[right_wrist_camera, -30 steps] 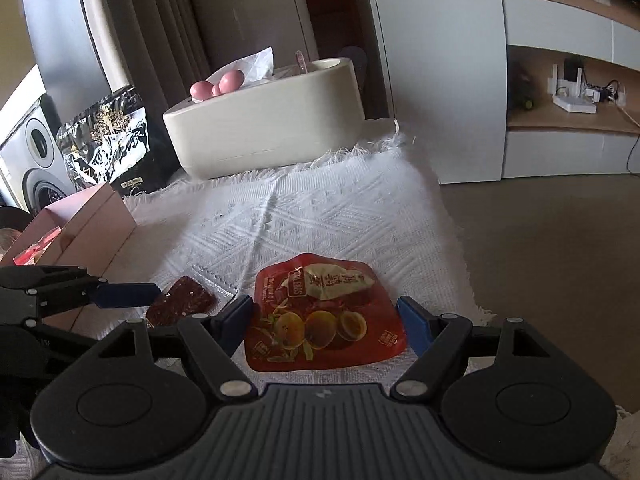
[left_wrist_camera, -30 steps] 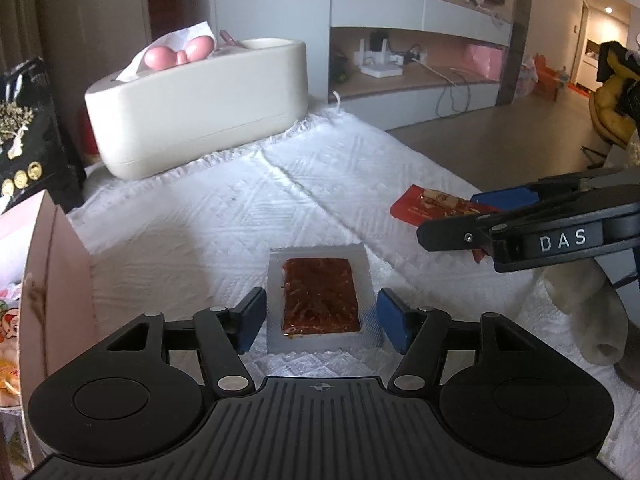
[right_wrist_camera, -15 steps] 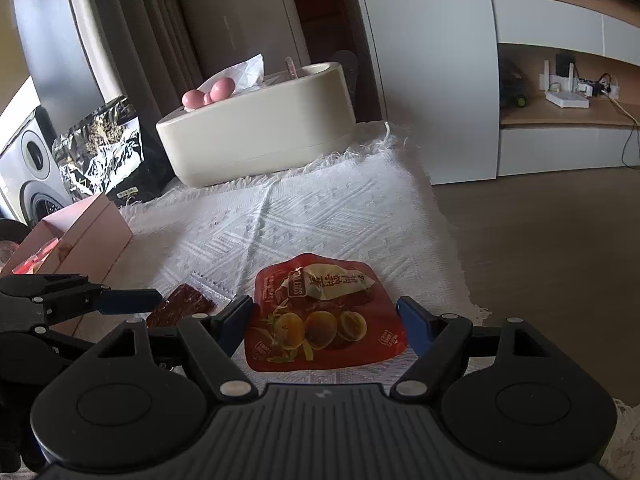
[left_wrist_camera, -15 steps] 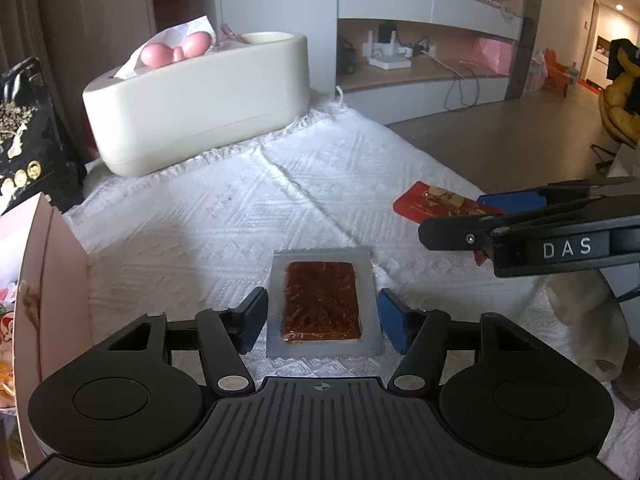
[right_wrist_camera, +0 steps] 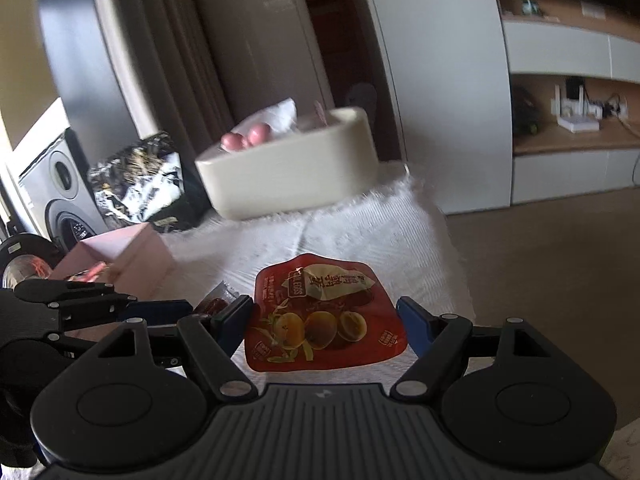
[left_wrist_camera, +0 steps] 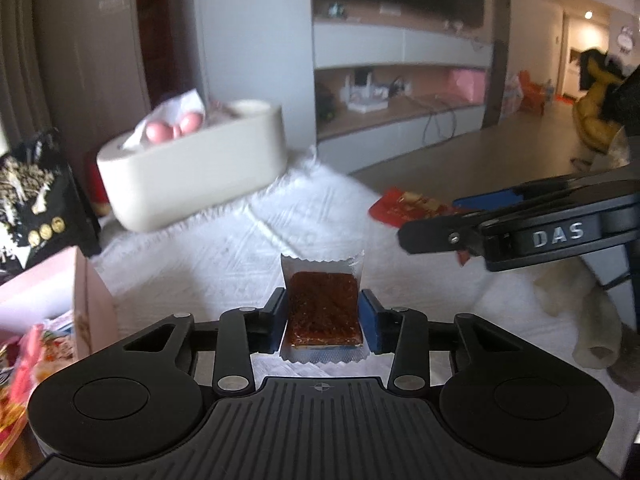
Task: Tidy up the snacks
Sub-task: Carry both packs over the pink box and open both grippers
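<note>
My left gripper (left_wrist_camera: 323, 320) is shut on a clear packet with a dark red snack slab (left_wrist_camera: 323, 307) and holds it tilted up off the white cloth (left_wrist_camera: 224, 256). My right gripper (right_wrist_camera: 326, 320) holds a red egg-snack pouch (right_wrist_camera: 324, 316) between its fingers, raised above the cloth (right_wrist_camera: 360, 232); the left finger touches the pouch edge, the right one stands just beside it. The pouch also shows in the left wrist view (left_wrist_camera: 408, 206), beside the right gripper's arm. A pink box (left_wrist_camera: 60, 292) with several snacks in it stands at the left, and also shows in the right wrist view (right_wrist_camera: 120, 256).
A cream oval container (left_wrist_camera: 192, 172) with pink balls and tissue stands at the back of the cloth. A black-and-gold bag (left_wrist_camera: 32, 200) leans at the back left. A speaker (right_wrist_camera: 60, 188) stands at the far left. The cloth's right edge meets bare floor (right_wrist_camera: 540, 264).
My left gripper has closed on the dark red snack packet and lifted it off the cloth. My right gripper has risen with the red pouch between its fingers.
</note>
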Available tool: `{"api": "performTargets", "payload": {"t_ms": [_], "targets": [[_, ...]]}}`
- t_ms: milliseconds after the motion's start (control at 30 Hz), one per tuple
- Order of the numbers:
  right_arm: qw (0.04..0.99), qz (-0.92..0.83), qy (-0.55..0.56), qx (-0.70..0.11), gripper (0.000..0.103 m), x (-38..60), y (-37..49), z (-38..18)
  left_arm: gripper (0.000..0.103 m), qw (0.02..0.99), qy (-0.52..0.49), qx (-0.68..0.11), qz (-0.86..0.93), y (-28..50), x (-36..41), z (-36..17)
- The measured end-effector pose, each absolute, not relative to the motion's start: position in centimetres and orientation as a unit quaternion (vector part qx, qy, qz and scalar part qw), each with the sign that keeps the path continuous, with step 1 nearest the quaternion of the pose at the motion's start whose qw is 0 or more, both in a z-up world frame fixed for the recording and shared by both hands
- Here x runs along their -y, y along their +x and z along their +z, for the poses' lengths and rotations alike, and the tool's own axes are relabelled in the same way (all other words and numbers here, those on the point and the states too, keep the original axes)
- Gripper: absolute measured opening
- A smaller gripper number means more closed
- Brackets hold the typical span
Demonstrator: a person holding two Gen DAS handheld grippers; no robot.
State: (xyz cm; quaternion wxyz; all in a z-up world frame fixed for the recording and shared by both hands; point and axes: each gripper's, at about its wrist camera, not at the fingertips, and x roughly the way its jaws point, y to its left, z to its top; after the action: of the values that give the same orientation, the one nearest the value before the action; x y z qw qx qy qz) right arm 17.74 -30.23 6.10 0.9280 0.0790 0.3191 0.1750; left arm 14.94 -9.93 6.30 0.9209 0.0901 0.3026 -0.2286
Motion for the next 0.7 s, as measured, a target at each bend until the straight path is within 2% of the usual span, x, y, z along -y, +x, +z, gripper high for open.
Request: {"api": "performTargets", "payload": {"t_ms": [133, 433, 567, 700], "targets": [[0.924, 0.208, 0.066, -0.315, 0.078, 29.7, 15.5, 7.8, 0.043, 0.923, 0.082, -0.28, -0.249, 9.8, 7.7, 8.3], [0.87, 0.344, -0.048, -0.349, 0.078, 22.8, 9.7, 8.1, 0.043, 0.936, 0.027, -0.316, -0.155, -1.5, -2.2, 8.8], [0.844, 0.419, -0.09, -0.322, 0.078, 18.8, 7.1, 9.9, 0.043, 0.958, 0.005, -0.273, -0.094, -3.1, -5.9, 11.2], [0.838, 0.46, -0.1, -0.276, 0.078, 15.1, 6.8, 13.1, 0.044, 0.976, -0.01, -0.211, -0.056, -1.4, -8.7, 13.7]]}}
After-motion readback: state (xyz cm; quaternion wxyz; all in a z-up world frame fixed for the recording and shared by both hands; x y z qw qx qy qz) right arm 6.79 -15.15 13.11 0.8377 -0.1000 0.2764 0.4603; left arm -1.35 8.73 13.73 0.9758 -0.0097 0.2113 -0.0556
